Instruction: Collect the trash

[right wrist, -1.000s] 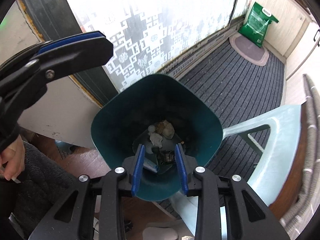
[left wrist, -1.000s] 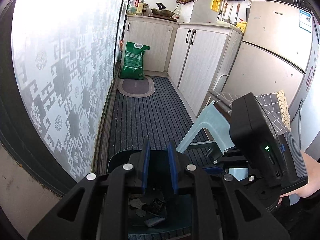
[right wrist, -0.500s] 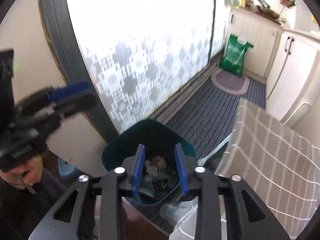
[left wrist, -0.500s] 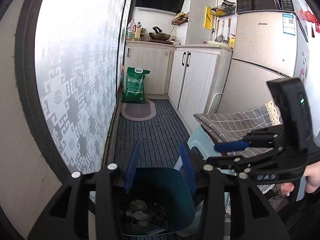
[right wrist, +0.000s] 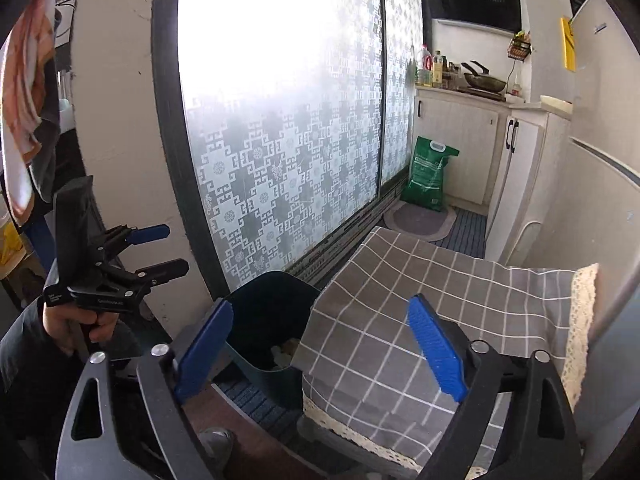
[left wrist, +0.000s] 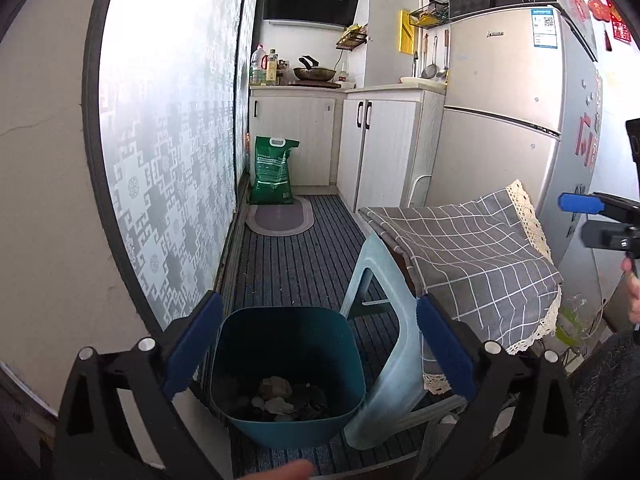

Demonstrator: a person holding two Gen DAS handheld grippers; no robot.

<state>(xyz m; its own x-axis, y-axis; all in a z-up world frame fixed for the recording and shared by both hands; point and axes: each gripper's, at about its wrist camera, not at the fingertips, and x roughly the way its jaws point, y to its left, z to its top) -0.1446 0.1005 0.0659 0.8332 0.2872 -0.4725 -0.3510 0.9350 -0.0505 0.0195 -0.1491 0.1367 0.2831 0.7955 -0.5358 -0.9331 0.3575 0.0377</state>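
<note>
Both grippers (left wrist: 318, 344) (right wrist: 320, 348) higher, opening, empty

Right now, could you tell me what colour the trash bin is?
Dark teal; the trash bin shows best in the left wrist view.

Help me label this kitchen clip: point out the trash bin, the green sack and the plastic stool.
trash bin (left wrist: 286, 332), left wrist view, inner back wall.
green sack (left wrist: 271, 174), left wrist view, printed front.
plastic stool (left wrist: 394, 354), left wrist view, near leg.
</note>
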